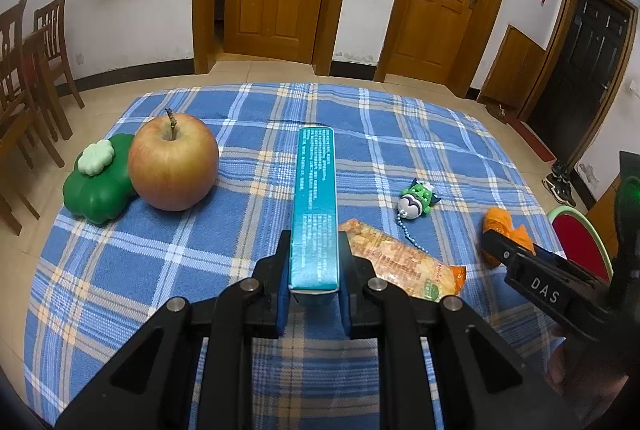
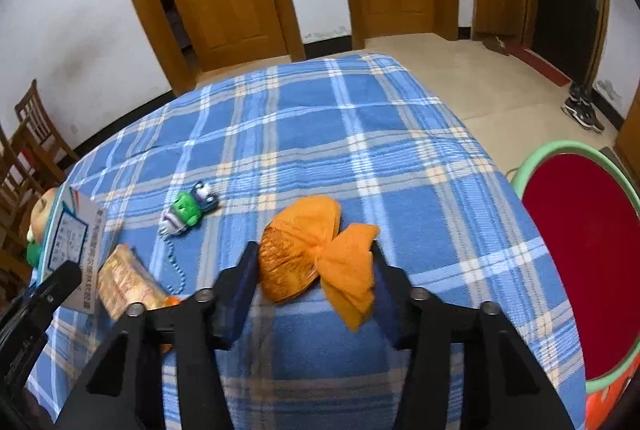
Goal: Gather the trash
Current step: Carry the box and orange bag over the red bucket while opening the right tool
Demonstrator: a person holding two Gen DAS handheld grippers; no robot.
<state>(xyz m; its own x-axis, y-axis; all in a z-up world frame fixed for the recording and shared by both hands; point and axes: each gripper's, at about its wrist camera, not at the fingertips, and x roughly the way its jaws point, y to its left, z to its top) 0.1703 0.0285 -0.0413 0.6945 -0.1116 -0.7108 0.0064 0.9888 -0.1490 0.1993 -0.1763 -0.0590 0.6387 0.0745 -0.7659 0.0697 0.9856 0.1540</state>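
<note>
Two grippers were busy over the blue plaid tablecloth (image 1: pixel 224 242), and the apple (image 1: pixel 173 161) makes a handy landmark. Left gripper (image 1: pixel 314 272) had its fingers clamped tight on a long teal box (image 1: pixel 314 206), which stuck out forward above the cloth, just to the right of the apple. Tucked against the apple's left side was a green clover-shaped toy (image 1: pixel 100 190), touching it. Further right of the apple, past the box, an orange snack wrapper (image 1: pixel 404 266) lay flat on the cloth, with a little green figure keychain (image 1: pixel 416 199) behind it. Well off to the right of the apple was the orange mesh bag (image 2: pixel 316 262), sitting between the fingers of the right gripper (image 2: pixel 314 270); those fingers hugged both sides of it, though the blur made it hard to say if the pads were truly pressing. Beyond the table's right edge stood a red bin with a green rim (image 2: pixel 576 250), about as far from the apple as anything got.
</note>
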